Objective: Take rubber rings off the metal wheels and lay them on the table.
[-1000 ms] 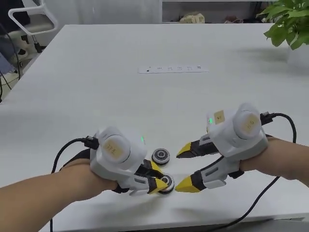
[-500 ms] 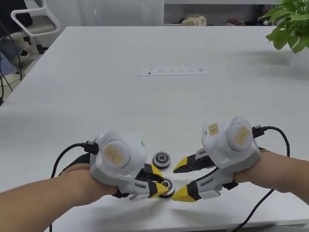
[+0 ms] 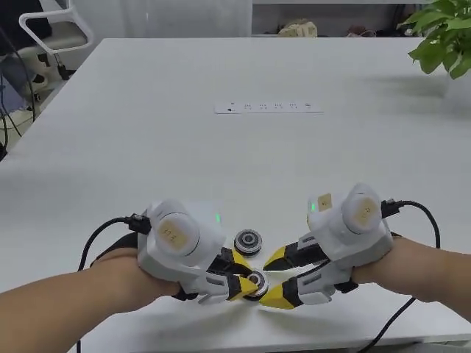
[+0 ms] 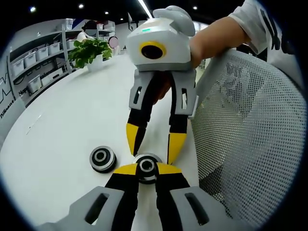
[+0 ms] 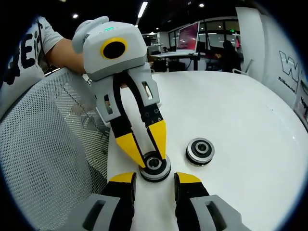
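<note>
Near the table's front edge, a metal wheel with a black rubber ring (image 3: pixel 257 280) is held by my left gripper (image 3: pixel 243 280), which is shut on it. In the left gripper view the wheel (image 4: pixel 147 163) sits between my left gripper's (image 4: pixel 147 170) yellow tips. My right gripper (image 3: pixel 271 279) is open, one tip on each side of the wheel, facing the left one. In the right gripper view the wheel (image 5: pixel 155 166) lies just ahead of my right gripper (image 5: pixel 155 178). A second ringed wheel (image 3: pixel 247 240) lies flat on the table just behind.
A white power strip (image 3: pixel 268 107) lies mid-table. A green plant (image 3: pixel 441 37) stands at the far right corner and a chair (image 3: pixel 51 29) at the far left. A mesh chair back (image 4: pixel 250 120) is close behind the front table edge (image 3: pixel 243 340).
My right gripper has moved left and down toward the held wheel, so its open jaws now flank it. My left gripper has kept its hold in place.
</note>
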The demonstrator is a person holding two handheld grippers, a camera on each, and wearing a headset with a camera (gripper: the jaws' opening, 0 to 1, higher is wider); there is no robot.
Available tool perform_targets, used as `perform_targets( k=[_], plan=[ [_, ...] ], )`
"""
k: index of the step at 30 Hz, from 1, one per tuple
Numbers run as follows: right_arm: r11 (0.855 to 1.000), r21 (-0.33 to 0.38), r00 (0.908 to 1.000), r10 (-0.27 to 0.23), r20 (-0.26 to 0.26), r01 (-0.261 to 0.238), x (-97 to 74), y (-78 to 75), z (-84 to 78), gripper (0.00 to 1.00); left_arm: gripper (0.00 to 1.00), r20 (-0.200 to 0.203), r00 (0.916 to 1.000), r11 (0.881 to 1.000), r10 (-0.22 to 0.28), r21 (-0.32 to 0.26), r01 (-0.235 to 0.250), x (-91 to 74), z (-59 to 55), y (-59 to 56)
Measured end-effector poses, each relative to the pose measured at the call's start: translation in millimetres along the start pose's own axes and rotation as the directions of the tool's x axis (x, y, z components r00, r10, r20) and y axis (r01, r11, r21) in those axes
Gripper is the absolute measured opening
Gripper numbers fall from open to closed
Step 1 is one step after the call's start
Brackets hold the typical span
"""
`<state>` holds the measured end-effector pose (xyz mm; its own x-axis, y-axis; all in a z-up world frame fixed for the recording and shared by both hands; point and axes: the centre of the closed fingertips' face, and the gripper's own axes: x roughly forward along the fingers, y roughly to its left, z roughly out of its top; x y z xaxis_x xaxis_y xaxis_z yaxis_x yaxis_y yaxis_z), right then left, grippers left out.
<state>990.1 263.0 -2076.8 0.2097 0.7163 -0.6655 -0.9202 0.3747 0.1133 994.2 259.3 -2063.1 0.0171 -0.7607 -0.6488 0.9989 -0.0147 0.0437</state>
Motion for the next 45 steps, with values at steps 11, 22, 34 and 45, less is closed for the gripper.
perform_targets(
  k=[11, 22, 34, 45],
  plan=[
    [1.0, 0.021, 0.9998, -0.006, 0.017, 0.006, 4.2, -0.9, 0.1, 0.25, 0.09, 0.004, 1.0, 1.0, 0.006, -0.003, -0.006, -0.2, 0.0, -0.1],
    [1.0, 0.003, 1.0, 0.0, 0.007, 0.0, 3.5, 0.0, -1.9, 0.22, 0.09, 0.005, 1.0, 1.0, 0.007, 0.004, -0.007, 0.1, 0.1, 0.2],
    [1.0, -0.013, 1.0, 0.004, 0.0, -0.004, 1.2, 0.5, -3.4, 0.19, 0.09, 0.007, 0.9999, 1.0, 0.01, 0.0, -0.01, 0.0, -0.1, -0.1],
    [0.998, -0.057, 0.9998, 0.003, -0.018, -0.004, 0.4, 0.5, -4.2, 0.17, 0.08, 0.009, 0.9999, 1.0, 0.011, -0.006, -0.011, 0.4, 0.0, 0.0]
  ],
)
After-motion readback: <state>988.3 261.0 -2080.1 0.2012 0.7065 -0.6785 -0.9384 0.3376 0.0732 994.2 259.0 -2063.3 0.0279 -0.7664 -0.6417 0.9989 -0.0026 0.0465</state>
